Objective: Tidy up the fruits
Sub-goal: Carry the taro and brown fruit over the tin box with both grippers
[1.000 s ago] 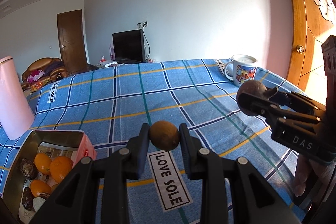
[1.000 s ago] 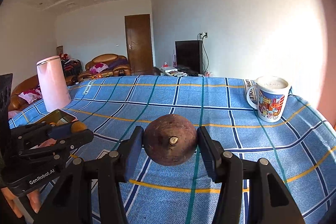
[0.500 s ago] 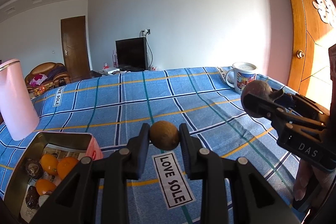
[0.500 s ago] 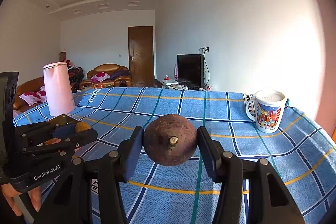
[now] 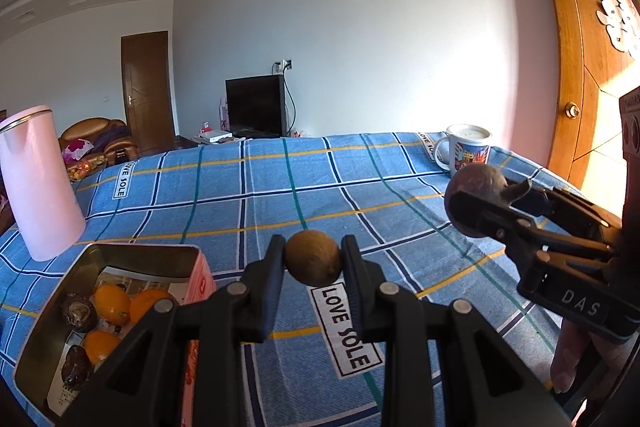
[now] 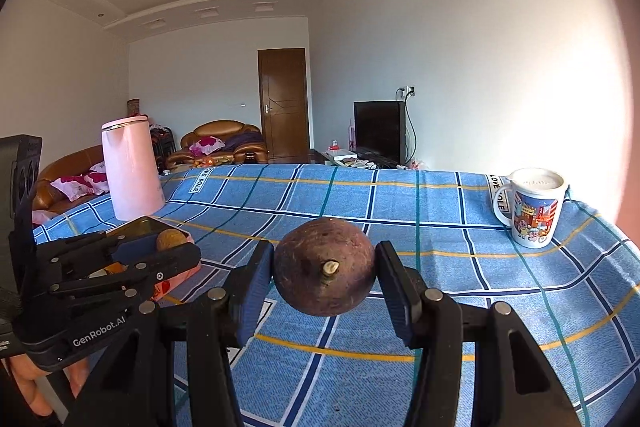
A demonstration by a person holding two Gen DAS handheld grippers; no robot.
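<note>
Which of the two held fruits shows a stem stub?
The big dark fruit in the right gripper; the left gripper holds a smaller, tan fruit with no stub showing.

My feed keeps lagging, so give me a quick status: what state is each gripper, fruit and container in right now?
left gripper: shut on small brown fruit, held above the cloth
right gripper: shut on dark round fruit, stem facing the camera
tin box: lidless, holding oranges and dark fruits
mug: upright on the cloth
pink jug: upright
</note>
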